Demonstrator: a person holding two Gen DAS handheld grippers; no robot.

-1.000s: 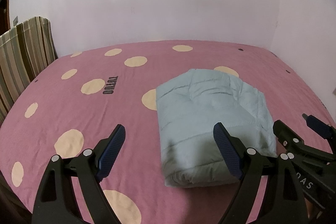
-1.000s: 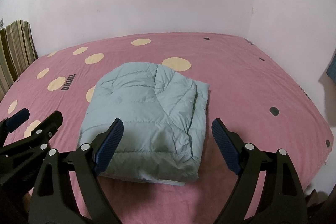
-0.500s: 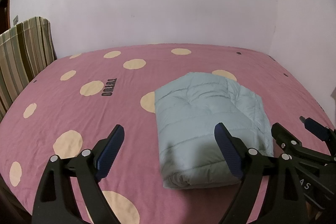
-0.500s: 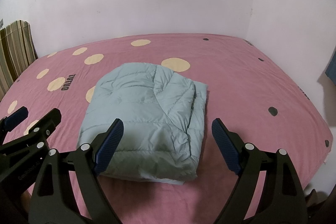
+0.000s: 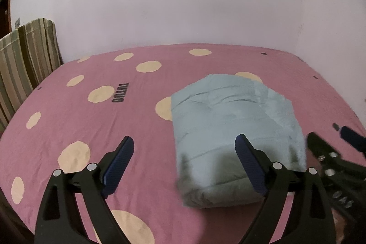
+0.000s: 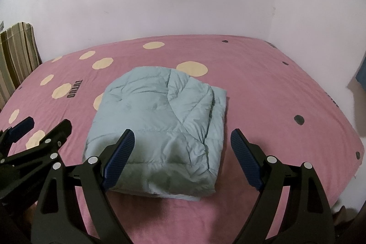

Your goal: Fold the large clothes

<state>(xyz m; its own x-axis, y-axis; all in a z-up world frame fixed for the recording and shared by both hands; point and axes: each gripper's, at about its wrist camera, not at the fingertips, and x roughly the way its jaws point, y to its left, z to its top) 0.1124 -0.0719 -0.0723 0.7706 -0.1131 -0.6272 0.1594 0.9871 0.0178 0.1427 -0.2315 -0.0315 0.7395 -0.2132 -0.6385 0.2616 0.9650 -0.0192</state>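
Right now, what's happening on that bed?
A person holds a claw in each hand over a pink spotted bed. A light blue puffer jacket lies on it, already folded into a compact bundle. The left claw and the right claw are both open and empty, hovering at the jacket's near edge without touching it. A striped cushion leans at the bed's left side.

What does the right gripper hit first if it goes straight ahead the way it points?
Probably the folded light blue jacket: the right gripper, jaws open and empty, aims down at its near right part on the pink bedsheet. Depth is unclear.
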